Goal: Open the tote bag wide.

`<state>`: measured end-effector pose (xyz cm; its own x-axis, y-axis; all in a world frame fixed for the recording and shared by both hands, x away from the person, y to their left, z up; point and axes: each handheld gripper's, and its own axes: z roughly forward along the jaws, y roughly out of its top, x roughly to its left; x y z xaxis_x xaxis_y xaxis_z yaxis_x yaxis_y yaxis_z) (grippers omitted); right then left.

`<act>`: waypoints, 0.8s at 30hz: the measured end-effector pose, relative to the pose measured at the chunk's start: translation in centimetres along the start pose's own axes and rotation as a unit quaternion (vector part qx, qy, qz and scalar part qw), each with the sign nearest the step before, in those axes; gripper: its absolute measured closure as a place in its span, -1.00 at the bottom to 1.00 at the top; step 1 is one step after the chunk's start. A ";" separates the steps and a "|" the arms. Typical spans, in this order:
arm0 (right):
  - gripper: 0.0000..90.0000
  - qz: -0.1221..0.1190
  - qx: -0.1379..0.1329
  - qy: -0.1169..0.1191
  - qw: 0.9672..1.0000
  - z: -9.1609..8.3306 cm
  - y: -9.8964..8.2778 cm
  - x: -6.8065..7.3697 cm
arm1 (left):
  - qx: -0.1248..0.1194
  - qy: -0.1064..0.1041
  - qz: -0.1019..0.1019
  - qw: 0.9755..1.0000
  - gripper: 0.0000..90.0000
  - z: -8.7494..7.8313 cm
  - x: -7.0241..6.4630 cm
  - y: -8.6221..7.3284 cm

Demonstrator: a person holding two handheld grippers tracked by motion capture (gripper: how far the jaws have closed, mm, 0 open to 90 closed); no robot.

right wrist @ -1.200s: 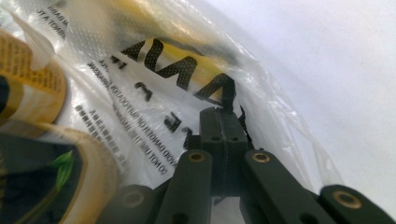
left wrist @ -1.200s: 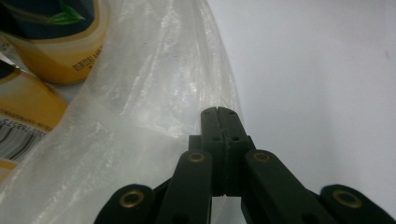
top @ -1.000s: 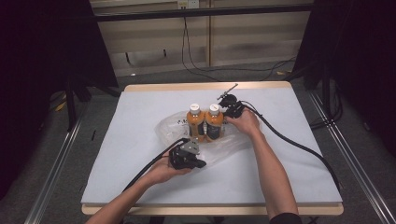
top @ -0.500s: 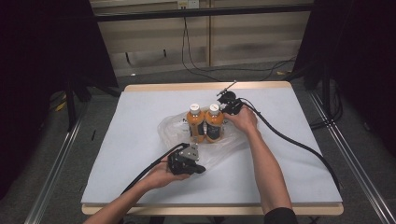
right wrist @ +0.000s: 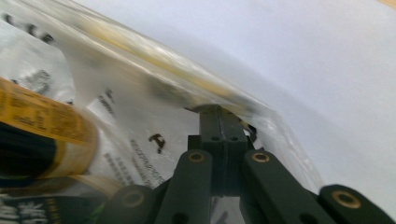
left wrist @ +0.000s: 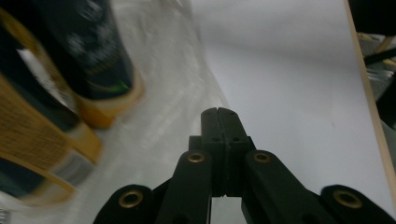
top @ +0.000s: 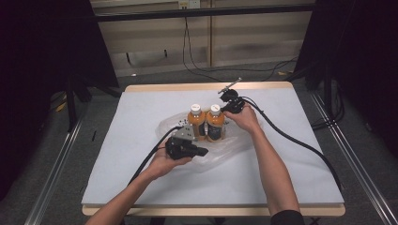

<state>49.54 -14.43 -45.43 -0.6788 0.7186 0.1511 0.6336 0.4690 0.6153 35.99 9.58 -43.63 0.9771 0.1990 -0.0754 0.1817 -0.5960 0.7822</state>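
Two orange bottles with white caps, one point(top: 197, 124) beside the other point(top: 216, 123), stand upright in a clear plastic bag point(top: 234, 145) on the white table. My left gripper point(top: 202, 152) hovers just in front of them with its jaws pointing right. In the left gripper view it point(left wrist: 218, 112) is shut, with nothing seen between the jaws, over the bag's film point(left wrist: 177, 107) beside the bottles point(left wrist: 98, 60). My right gripper point(top: 226, 110) sits behind the right bottle. In the right gripper view it point(right wrist: 218, 109) is shut on the bag's edge point(right wrist: 140, 93), with a bottle point(right wrist: 42, 135) close at its left.
The table point(top: 305, 140) has a wooden rim and metal rails along both sides. Black cables point(top: 291, 140) trail from both grippers across the white surface. Dark curtains stand left and right, with loose cables on the floor behind.
My left gripper has lifted slightly and drawn a little closer to the bottles. The right gripper and the bottles stay where they were.
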 end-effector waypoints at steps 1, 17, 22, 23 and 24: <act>1.00 0.003 0.000 0.005 1.000 0.0 0.0 0.1 | 0.014 0.014 0.000 1.000 1.00 0.3 0.5 0.3; 1.00 -0.001 0.036 0.006 0.999 2.4 0.0 -0.1 | 0.135 0.081 0.036 0.987 1.00 4.1 1.3 -0.8; 1.00 -0.011 0.044 -0.027 0.999 2.9 0.8 0.3 | 0.139 0.060 0.038 0.988 1.00 3.0 1.0 -1.6; 1.00 -0.010 0.043 -0.033 0.998 3.0 0.9 0.2 | 0.135 0.043 0.035 0.989 1.00 2.3 1.0 -2.2; 1.00 -0.010 0.043 -0.033 0.998 3.0 0.9 0.2 | 0.135 0.043 0.035 0.989 1.00 2.3 1.0 -2.2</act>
<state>51.04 -12.32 -47.17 -0.6672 0.7400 0.0855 0.6513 0.5238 0.5490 36.79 9.27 -46.86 0.9775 0.2081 0.0343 0.1485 -0.7945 0.5888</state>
